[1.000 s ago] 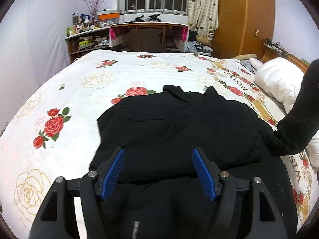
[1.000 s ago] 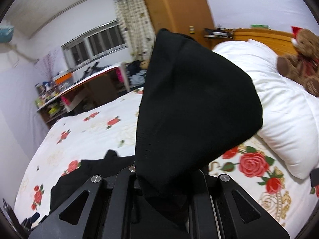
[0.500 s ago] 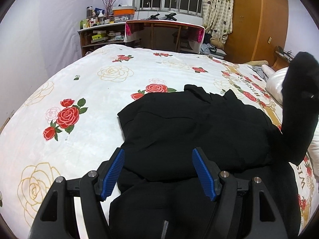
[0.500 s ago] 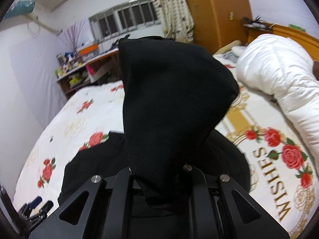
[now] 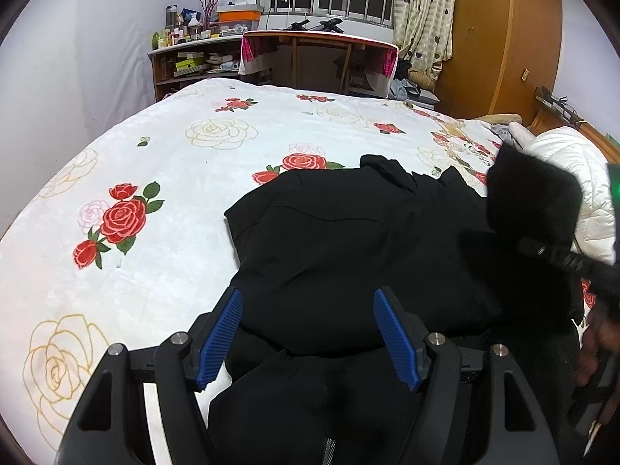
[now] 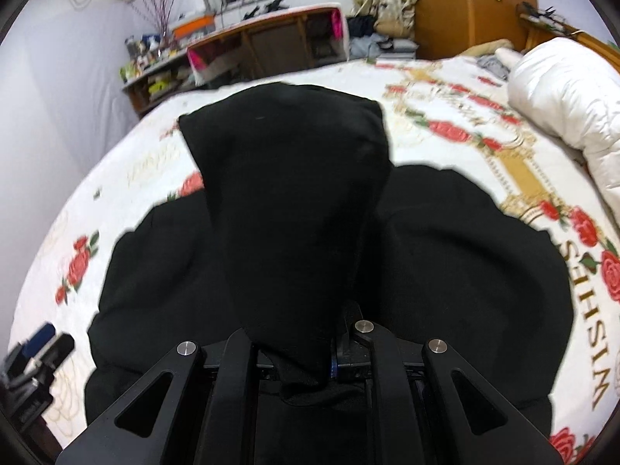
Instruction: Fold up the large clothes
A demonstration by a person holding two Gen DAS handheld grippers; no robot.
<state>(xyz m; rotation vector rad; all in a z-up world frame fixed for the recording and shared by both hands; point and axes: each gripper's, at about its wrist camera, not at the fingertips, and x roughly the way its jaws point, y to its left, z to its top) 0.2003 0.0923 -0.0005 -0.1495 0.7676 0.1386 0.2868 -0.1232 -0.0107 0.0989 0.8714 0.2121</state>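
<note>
Left wrist view: the left gripper hangs with its fingers apart and empty over the black garment, which lies partly folded on the bed. Right wrist view: the right gripper is clamped on a sleeve lifted above the garment's body; the step looks like folding it inward, so next it should be laid flat across and released. No containers hold anything relevant.

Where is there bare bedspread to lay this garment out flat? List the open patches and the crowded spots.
Bare rose bedspread lies left of the black garment, out to the wall-side edge, and beyond it toward the desk. It is crowded to the right: the white duvet bunches there, and the right gripper holds a lifted sleeve over the garment. The left gripper hovers open.
</note>
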